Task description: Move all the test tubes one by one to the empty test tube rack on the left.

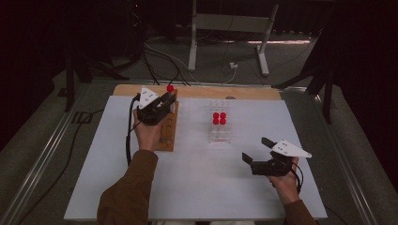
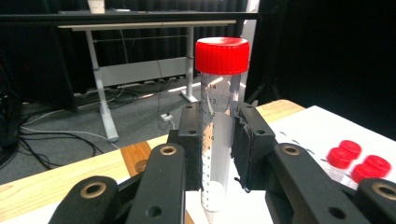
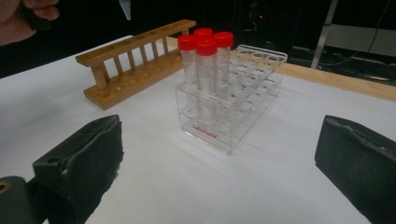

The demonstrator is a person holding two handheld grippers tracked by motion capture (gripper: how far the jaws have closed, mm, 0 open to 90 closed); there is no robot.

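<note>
While upright above the wooden rack (image 1: 168, 131), the red-capped tube (image 2: 218, 116) sits pinched between the left gripper's (image 2: 218, 140) pads. Right gripper (image 3: 215, 158): jaws spread, empty, near the clear rack (image 3: 252, 88).

Four red-capped tubes (image 3: 204, 60) upright in clear rack (image 3: 243, 107), wooden rack (image 3: 135, 60) behind, between wide-apart jaws.

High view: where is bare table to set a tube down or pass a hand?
Bare patches: the near table between the forearms, and right of the clear rack. It is crowded at the wooden rack, where the left gripper holds a red-capped tube.
</note>
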